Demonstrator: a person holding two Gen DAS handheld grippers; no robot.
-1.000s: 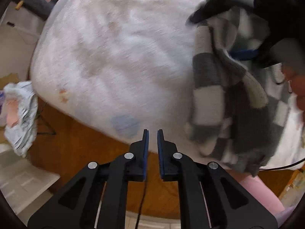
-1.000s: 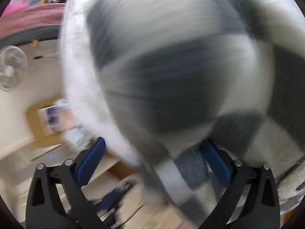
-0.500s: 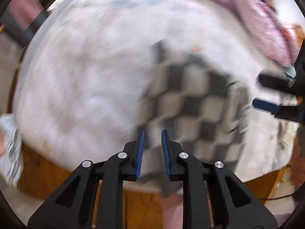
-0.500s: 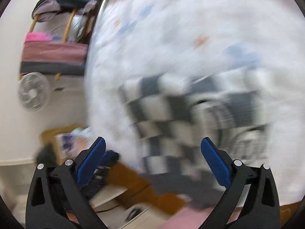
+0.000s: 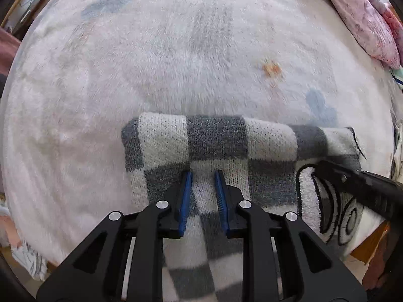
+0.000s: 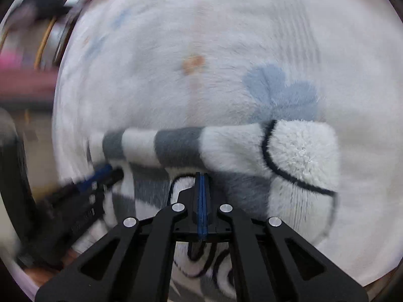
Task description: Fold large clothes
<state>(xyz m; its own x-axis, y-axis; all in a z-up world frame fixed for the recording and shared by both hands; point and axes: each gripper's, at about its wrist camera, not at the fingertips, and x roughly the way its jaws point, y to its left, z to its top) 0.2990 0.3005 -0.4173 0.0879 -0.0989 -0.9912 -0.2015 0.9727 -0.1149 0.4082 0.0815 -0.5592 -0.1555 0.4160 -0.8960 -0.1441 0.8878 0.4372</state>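
Checkered fleece garment (image 5: 216,146) lies folded on the bed (image 5: 176,50), its far fold edge running crosswise just ahead of both our tools and its near part trailing back under them toward the bed's edge. Our left hand-held gripper (image 5: 202,176) sits low over the cloth with its blue pads a little apart; a strip of fleece shows between them, but we cannot tell whether they bite it. Our right hand-held gripper (image 6: 201,176) has its pads pressed together, tips at the black-outlined white patch (image 6: 302,151); whether any cloth is caught between them we cannot say. We judge the step to be setting or flattening this fold. To do it well we should keep both tools level with each other, so the far edge stays straight, and press or draw evenly rather than tugging one side. Both tools point forward and slightly downward across the bed, side by side, the right one reaching in from the left tool's right.
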